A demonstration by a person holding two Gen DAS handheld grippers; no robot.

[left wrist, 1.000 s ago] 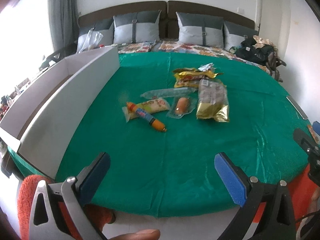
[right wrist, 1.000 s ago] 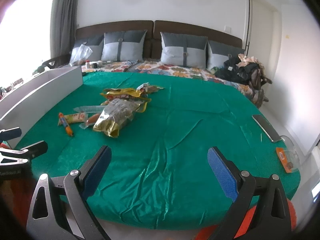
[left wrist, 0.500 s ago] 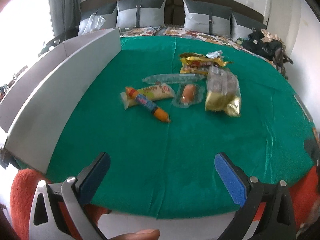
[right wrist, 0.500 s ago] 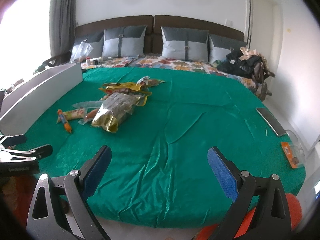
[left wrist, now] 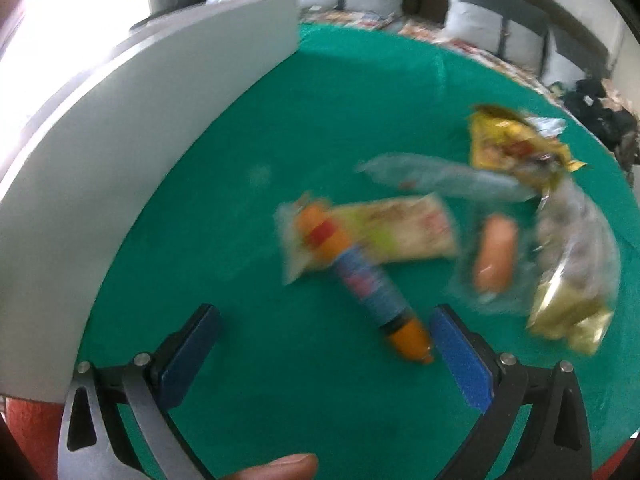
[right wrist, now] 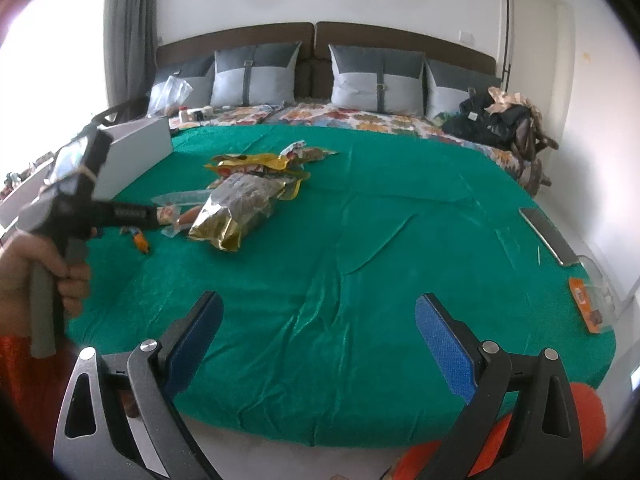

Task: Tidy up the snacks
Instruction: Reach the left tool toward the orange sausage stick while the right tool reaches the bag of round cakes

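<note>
Two grippers, both with jaws spread wide and nothing between the pads. Your left gripper [left wrist: 326, 344] hangs low over the green cover [left wrist: 248, 152], the orange-capped tube snack [left wrist: 362, 276] lying diagonally just ahead, its orange end close to the right-hand pad; view is motion-blurred. Tube rests across a yellow flat packet [left wrist: 396, 232]; wrapped sausage [left wrist: 494, 254] and gold-bottomed bag [left wrist: 572, 272] sit to its right. White box wall [left wrist: 132, 136] runs along the left. Your right gripper [right wrist: 318, 334] hovers over bare cover, well apart from the pile.

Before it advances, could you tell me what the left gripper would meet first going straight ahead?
Probably the orange-capped, blue-labelled sausage stick lying just beyond the open left gripper, towards its right finger; blur leaves depth uncertain.
</note>
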